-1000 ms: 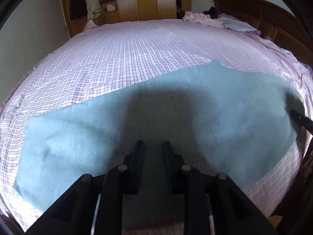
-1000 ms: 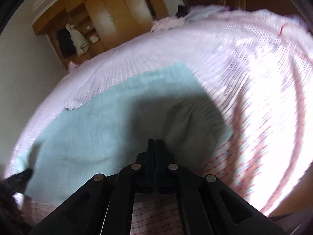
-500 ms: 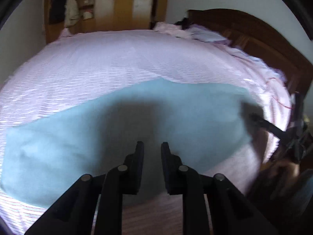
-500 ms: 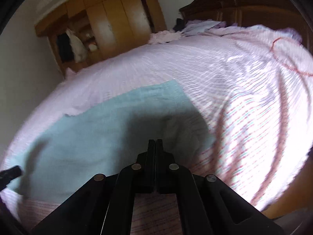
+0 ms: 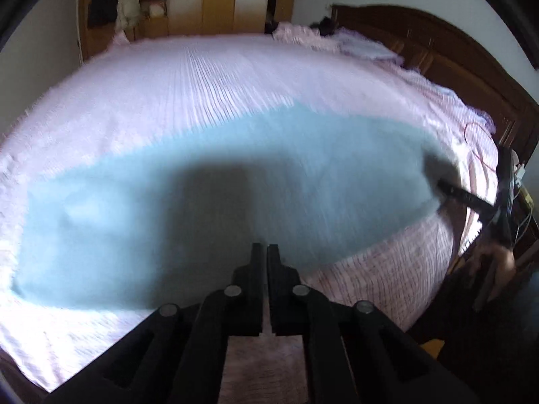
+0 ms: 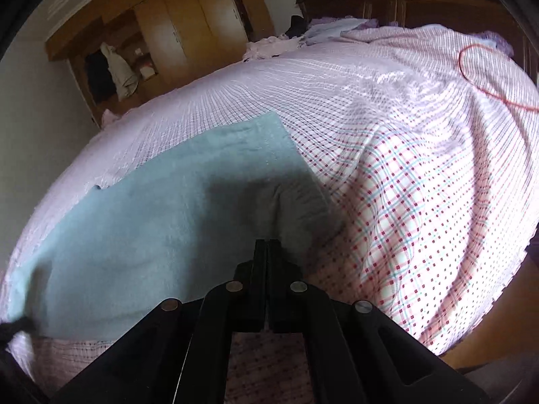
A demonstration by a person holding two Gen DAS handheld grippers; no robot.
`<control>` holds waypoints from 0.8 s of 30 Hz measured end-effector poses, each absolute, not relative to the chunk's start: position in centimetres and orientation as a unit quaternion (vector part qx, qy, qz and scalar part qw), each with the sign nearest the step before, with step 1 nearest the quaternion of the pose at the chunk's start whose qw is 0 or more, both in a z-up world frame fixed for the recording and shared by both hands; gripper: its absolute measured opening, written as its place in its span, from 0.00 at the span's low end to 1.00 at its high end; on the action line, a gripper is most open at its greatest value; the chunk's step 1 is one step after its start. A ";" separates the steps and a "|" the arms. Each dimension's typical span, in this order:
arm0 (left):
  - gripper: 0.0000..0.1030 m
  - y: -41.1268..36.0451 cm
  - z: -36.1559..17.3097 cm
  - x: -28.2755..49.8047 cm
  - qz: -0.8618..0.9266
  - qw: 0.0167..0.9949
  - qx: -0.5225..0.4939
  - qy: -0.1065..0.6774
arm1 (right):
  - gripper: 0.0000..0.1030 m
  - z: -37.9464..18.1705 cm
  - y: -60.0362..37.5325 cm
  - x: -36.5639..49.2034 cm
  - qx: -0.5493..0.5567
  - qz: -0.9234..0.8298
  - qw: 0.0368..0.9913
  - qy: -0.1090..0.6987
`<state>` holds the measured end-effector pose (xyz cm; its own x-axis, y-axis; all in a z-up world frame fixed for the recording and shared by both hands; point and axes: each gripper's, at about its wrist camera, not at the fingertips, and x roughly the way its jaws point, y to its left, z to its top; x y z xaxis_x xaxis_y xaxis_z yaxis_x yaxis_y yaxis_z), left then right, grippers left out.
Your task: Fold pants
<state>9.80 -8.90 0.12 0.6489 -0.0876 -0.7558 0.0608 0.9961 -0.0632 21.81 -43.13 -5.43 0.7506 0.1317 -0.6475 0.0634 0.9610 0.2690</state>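
— How far had you got?
— Your pants (image 6: 145,235) lay folded lengthwise along the bed (image 6: 421,175)'s near edge. Your left gripper (image 5: 263,252) was closed, empty; your right gripper (image 6: 266,247) pinched their near corner — crosswise folds remained.

Matte black left gripper (image 5: 264,247), right gripper (image 6: 266,242), silver round screws

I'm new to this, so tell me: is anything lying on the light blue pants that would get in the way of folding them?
Nothing visible does. The light blue pants lie flat on the pink checked bedsheet with nothing on them.
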 end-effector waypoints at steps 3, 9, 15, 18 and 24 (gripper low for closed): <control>0.10 -6.7 1.6 11.2 -0.021 0.915 -0.010 0.404 | 0.00 -5.1 -42.7 22.4 0.142 0.024 0.925 0.351; 0.58 -2.7 0.6 17.6 -0.014 0.911 0.040 0.409 | 0.00 -5.9 -42.3 22.3 0.157 0.030 0.921 0.354; 0.67 -2.4 -3.2 23.0 -0.029 0.889 0.090 0.447 | 0.00 -6.2 -41.5 22.7 0.150 0.034 0.921 0.357; 0.14 -2.7 -3.8 22.6 -0.032 0.898 0.112 0.425 | 0.00 -6.2 -41.4 22.8 0.151 0.034 0.921 0.358; 0.02 -2.5 -4.1 22.3 0.031 0.915 0.119 0.385 | 0.00 -6.4 -41.1 22.9 0.147 0.036 0.922 0.357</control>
<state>22.34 -2.47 -4.07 0.7022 0.1484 -0.6964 0.0350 0.9697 0.2419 22.92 -41.13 -6.37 0.7428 0.1707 -0.6473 0.0388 0.9543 0.2963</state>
